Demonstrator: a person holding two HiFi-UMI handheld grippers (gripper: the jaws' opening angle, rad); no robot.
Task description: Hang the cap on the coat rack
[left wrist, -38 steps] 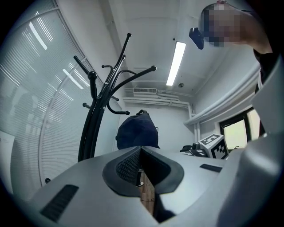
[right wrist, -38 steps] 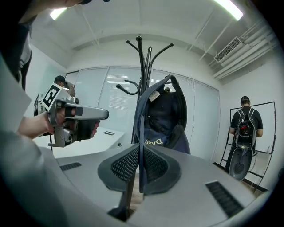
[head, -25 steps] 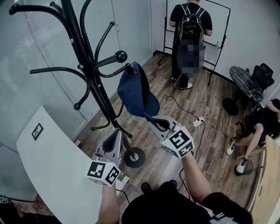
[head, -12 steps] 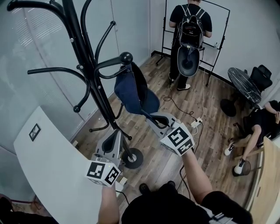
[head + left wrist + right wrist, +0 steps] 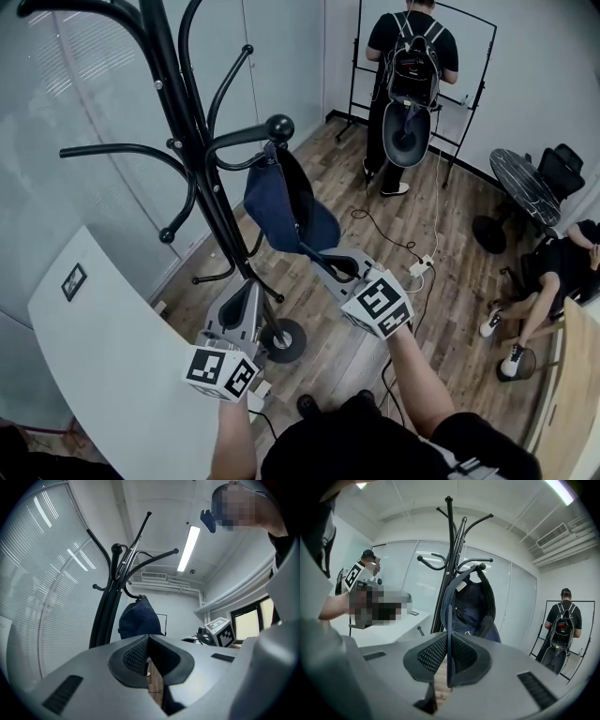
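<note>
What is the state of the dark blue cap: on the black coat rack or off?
On: the cap hangs from a ball-tipped hook; the right gripper grips its brim.

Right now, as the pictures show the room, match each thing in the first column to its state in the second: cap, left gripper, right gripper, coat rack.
Column one
1. cap
2. left gripper
3. right gripper
4. coat rack

Column two
A. black, standing on the wooden floor
B. jaws together, nothing between them
C. jaws shut on the brim
D. navy, draped over a ball-tipped hook

Pairs: 1-D, 2-B, 3-C, 4-A
</note>
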